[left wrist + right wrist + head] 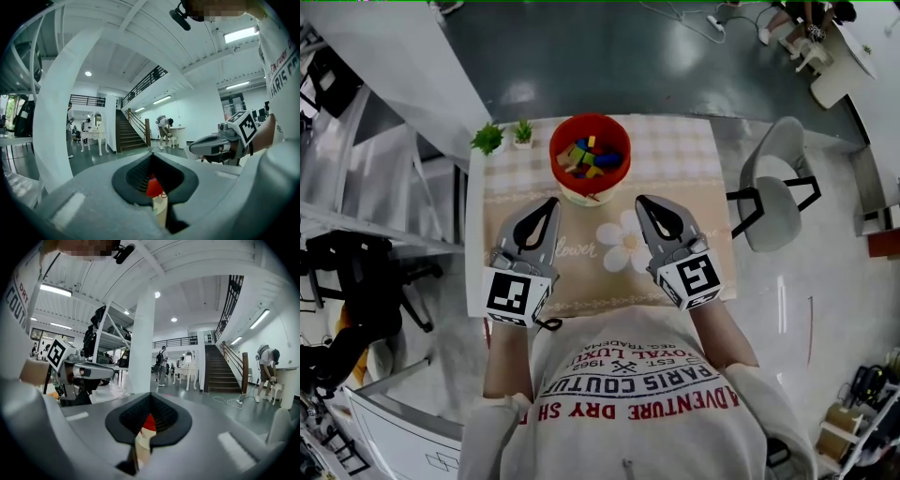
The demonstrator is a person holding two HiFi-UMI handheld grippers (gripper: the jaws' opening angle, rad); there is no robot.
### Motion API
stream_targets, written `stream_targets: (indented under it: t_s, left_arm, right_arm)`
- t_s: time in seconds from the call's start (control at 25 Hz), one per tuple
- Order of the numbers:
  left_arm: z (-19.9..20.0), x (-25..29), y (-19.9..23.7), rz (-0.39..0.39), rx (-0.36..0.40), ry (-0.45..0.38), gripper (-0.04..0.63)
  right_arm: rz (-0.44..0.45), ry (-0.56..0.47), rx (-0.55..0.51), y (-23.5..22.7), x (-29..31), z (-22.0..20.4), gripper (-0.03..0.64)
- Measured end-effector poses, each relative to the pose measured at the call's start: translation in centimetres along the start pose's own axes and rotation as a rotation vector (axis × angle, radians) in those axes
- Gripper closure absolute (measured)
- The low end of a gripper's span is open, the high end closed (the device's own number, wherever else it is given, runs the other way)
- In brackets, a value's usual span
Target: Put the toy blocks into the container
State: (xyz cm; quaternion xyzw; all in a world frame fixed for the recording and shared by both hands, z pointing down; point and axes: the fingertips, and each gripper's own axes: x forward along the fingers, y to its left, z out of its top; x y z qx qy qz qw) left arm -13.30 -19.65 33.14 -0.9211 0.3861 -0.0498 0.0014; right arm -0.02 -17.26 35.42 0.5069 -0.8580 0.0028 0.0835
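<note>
At 12 o'clock on surface [675, 150], near far edge: container [591, 120], blocks [589, 157] heaped inside; none seen loose on cloth.
Left hand-held gripper [551, 202] at 7 o'clock, right hand-held gripper [641, 201] at 5 o'clock. Both have jaws closed tight, empty, tips aimed at container.
Risk: forward push with closed tips could knock container toward far edge, spill blocks.
Hidden: cloth beneath both grippers and torso, so stray block there can't be ruled out. Gripper views show container only as red sliver.
</note>
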Motion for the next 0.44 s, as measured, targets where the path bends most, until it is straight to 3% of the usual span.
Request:
stream_targets:
  t_s: [0.44]
  left_arm:
    - [0.13, -0.49, 0.08, 0.032, -0.009, -0.002, 0.591]
  right_arm:
    - [-0.015, 0.007, 0.024, -0.20, -0.67, 0.19, 0.617]
